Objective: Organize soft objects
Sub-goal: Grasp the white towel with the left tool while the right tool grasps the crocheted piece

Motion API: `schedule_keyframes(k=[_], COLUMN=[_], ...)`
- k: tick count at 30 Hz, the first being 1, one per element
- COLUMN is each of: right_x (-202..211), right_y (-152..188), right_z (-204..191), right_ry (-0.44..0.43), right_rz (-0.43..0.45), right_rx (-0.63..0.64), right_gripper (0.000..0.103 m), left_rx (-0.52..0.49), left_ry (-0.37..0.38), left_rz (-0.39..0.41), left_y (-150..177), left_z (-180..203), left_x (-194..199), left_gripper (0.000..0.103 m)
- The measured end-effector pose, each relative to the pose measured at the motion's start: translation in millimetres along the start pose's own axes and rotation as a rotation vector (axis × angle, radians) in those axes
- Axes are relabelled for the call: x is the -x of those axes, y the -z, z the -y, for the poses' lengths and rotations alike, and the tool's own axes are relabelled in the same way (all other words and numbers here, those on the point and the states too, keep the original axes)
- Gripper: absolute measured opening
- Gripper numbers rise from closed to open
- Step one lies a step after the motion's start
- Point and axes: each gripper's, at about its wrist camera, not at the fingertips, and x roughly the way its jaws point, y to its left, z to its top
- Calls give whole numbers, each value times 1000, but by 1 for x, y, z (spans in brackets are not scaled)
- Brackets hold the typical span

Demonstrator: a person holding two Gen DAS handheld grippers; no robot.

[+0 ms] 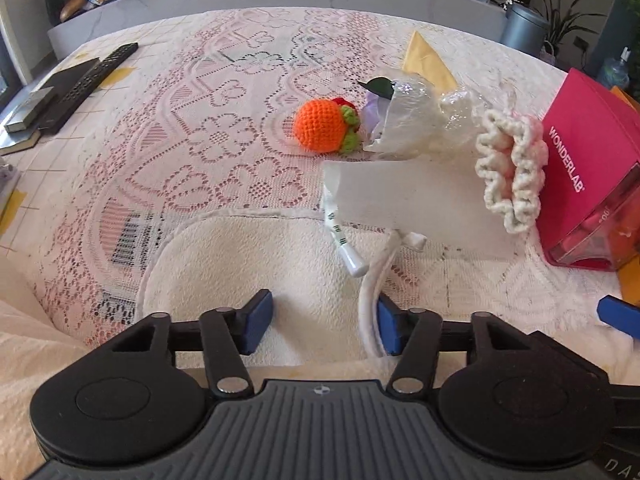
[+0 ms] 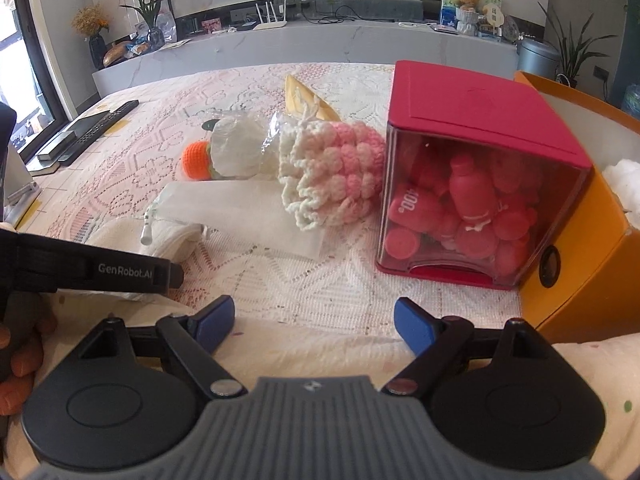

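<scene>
Remotes (image 1: pixel 86 80) far left, red box (image 2: pixel 480 176) right

Remote controls (image 1: pixel 94 76), grey bin (image 2: pixel 538 57), potted plant (image 2: pixel 150 8).

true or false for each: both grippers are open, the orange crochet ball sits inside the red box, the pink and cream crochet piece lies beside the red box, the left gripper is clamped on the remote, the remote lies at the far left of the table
1. Both grippers are open. True: the left gripper and the right gripper have spread jaws holding nothing.
2. The orange crochet ball sits inside the red box. False: it lies on the lace tablecloth.
3. The pink and cream crochet piece lies beside the red box. True.
4. The left gripper is clamped on the remote. False: the remote lies far from it.
5. The remote lies at the table's far left. True.
</scene>
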Motion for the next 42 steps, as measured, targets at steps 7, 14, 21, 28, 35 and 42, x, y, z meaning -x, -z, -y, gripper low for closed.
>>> schedule_keyframes(k=[7, 14, 21, 28, 35, 42], right_x=[-1, 7, 18, -1, -36, -67], right_y=[-1, -3, -21, -48, -61, -59], right_z=[1, 2, -16, -41, -65, -78], right_ry=[-10, -28, -7, 98, 230, 337], right_rz=[3, 20, 86, 155, 178, 168], right_rx=[-6, -20, 92, 228, 348, 450], right_gripper=[86, 84, 76, 70, 68, 68], left_rx=[50, 100, 188, 162, 162, 159], left_ry=[-21, 30, 65, 102, 176, 205], left_rz=[13, 148, 295, 421, 342, 304], left_y=[1, 10, 4, -18, -19, -14], left_z=[-8, -17, -32, -28, -28, -30], left_x=[5, 36, 66, 88, 52, 40], left_gripper=[21, 15, 15, 15, 15, 15])
